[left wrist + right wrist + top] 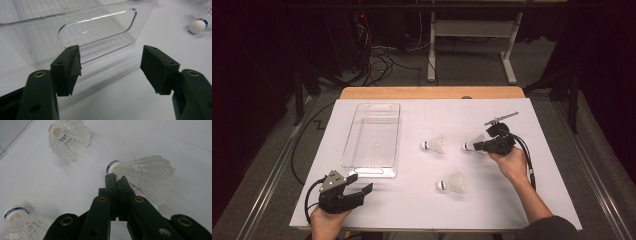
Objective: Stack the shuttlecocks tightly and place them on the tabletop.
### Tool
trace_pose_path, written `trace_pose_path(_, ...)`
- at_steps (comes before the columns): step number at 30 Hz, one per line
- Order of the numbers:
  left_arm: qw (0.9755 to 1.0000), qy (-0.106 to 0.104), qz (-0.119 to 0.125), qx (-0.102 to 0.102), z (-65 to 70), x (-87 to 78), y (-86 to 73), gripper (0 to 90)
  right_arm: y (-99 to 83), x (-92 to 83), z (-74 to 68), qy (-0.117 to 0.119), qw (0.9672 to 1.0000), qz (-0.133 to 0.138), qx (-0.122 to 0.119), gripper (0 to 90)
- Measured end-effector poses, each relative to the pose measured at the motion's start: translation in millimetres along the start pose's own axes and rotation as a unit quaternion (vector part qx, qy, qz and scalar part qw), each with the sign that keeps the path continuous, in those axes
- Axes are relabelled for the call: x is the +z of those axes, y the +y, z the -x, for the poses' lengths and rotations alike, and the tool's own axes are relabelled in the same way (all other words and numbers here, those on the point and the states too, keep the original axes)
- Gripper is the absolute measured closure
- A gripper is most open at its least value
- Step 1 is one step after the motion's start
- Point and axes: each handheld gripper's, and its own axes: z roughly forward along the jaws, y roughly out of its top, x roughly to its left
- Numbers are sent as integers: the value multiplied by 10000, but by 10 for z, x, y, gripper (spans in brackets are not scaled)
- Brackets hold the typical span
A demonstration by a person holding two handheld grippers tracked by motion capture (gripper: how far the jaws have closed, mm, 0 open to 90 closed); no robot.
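Three white feather shuttlecocks lie on the white board. My right gripper [477, 146] [116, 178] is shut on the right-hand shuttlecock [470, 145] [147, 175], its tips pinching the feather skirt just behind the cork. The middle shuttlecock [435, 145] [68, 138] lies to its left, and the nearest shuttlecock [452, 184] [20, 222] lies closer to the person. A clear plastic bin [377, 106] [100, 25] stands empty at the left. My left gripper [362, 182] [111, 67] rests open before the bin's near end, nothing between its jaws.
The white board [512, 200] covers a wooden table [432, 92]. Cables trail from both grippers off the board's edges. A desk frame [507, 55] and loose wires stand on the floor beyond the far edge. A shuttlecock cork [198, 25] shows at the left gripper view's upper right.
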Motion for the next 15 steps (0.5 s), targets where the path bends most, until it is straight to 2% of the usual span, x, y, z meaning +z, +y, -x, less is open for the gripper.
trace_pose_path(15,10000,23,18,15,-1,-6,2,333,33,-7,-115,204,9995,226,-102,900)
